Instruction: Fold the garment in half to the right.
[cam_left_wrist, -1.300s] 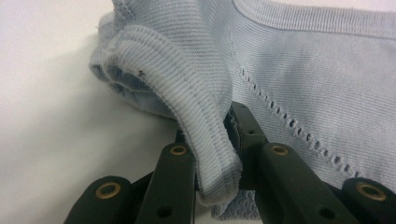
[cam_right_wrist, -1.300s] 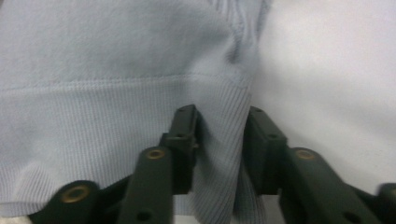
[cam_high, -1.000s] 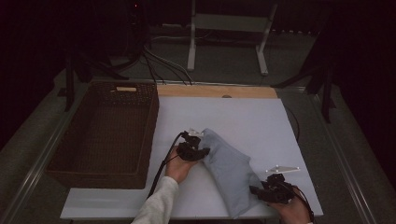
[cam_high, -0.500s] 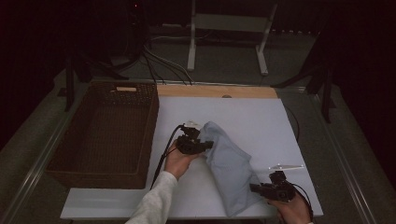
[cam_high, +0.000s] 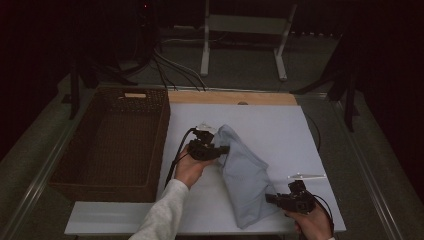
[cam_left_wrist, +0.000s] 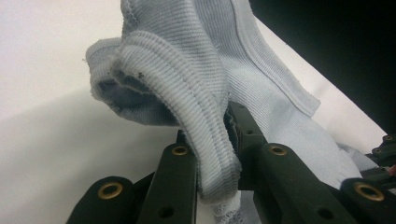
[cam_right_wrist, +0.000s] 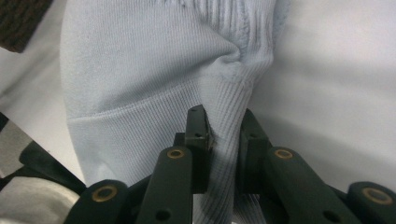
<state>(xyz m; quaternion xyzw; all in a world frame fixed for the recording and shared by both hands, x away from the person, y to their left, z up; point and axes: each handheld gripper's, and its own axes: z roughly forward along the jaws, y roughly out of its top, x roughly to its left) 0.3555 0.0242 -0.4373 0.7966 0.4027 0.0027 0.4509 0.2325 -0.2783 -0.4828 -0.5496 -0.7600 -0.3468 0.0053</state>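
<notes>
A pale blue knitted garment (cam_high: 243, 172) lies folded in a long strip across the white table (cam_high: 280, 130), running from the middle toward the front edge. My left gripper (cam_high: 223, 149) is shut on its ribbed far end (cam_left_wrist: 205, 135), which bunches up between the black jaws. At the near end my right gripper (cam_high: 270, 199) is shut on a ribbed hem (cam_right_wrist: 224, 135), pinched into a narrow fold. The cloth (cam_right_wrist: 140, 74) spreads out smooth beyond the right jaws.
A dark brown wicker basket (cam_high: 107, 145) stands along the table's left side. A wooden strip (cam_high: 230, 97) runs along the table's far edge. Cables and a metal stand (cam_high: 245, 35) sit on the floor behind. A small clear piece (cam_high: 306, 176) lies near my right gripper.
The left gripper has moved slightly away from the person with the garment's far end, and the cloth now lies a little straighter. The right gripper has barely shifted.
</notes>
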